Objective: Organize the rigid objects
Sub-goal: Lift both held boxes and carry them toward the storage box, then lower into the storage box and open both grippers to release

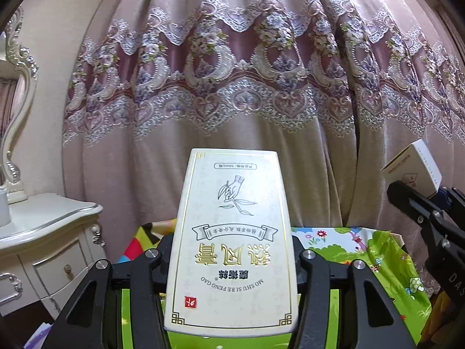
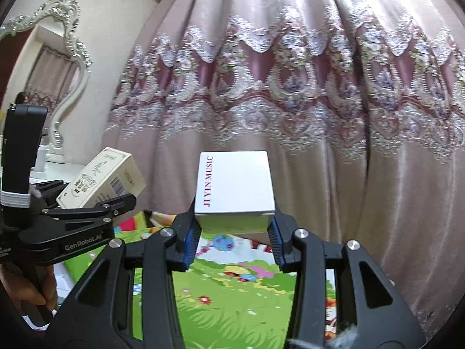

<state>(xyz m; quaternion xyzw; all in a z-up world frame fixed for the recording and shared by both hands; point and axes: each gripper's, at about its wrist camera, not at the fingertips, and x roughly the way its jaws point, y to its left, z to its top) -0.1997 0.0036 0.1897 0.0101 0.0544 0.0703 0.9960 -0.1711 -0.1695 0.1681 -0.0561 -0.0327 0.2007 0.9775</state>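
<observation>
My left gripper [image 1: 232, 257] is shut on a tall white box with gold Chinese lettering [image 1: 232, 241], held up in the air above a cartoon play mat [image 1: 363, 247]. The same box [image 2: 101, 179] and the left gripper [image 2: 116, 203] show at the left of the right wrist view. My right gripper [image 2: 234, 232] is shut on a small white box marked JI YIN MUSIC [image 2: 235, 186], also held above the mat [image 2: 232, 290]. That box [image 1: 415, 165] shows at the right edge of the left wrist view, in the right gripper [image 1: 430, 200].
A pink lace-trimmed curtain [image 1: 232, 72] hangs close ahead. A white dresser [image 1: 43, 232] with drawers and an ornate mirror [image 2: 58, 67] stands at the left. A small white bottle [image 1: 3, 206] stands on the dresser top.
</observation>
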